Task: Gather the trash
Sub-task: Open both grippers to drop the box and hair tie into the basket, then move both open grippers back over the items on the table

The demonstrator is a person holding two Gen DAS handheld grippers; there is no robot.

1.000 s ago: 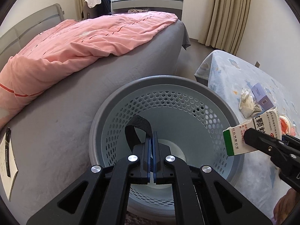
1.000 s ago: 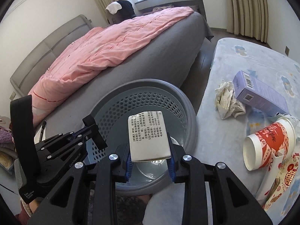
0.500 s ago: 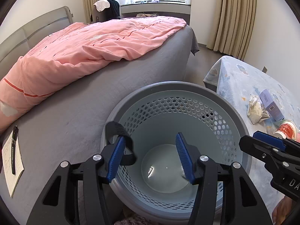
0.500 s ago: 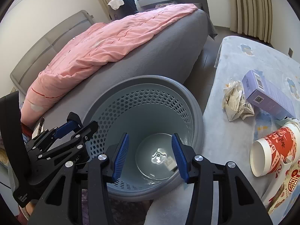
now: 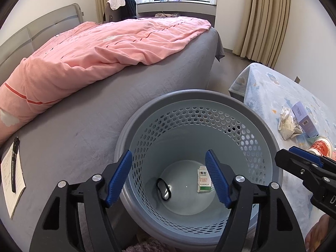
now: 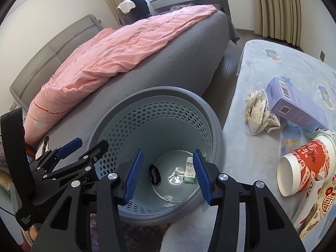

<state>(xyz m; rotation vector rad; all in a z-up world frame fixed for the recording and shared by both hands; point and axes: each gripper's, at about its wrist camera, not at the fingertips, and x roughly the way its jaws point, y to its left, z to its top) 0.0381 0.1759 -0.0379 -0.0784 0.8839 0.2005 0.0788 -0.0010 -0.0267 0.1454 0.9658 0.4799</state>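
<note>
The left gripper (image 5: 169, 176) hangs over the grey perforated waste basket (image 5: 260, 124), its blue-padded jaws having just spread wide with nothing between them. On the basket floor a small green-and-white medicine box (image 5: 203, 179) lies flat toward three o'clock, and a black loop band (image 5: 163, 189) lies toward nine o'clock, the two apart. The right gripper (image 5: 294, 159) enters from the four o'clock edge, beside the basket rim. At two to three o'clock, on a pale blue patterned cloth (image 5: 266, 90), sit crumpled paper (image 5: 287, 124), a lilac box (image 5: 304, 119) and a red-and-white paper cup (image 5: 321, 147). At eight o'clock, a black pen (image 5: 13, 166) rests on a notepad (image 5: 12, 191) on the grey bed (image 5: 88, 117).
</note>
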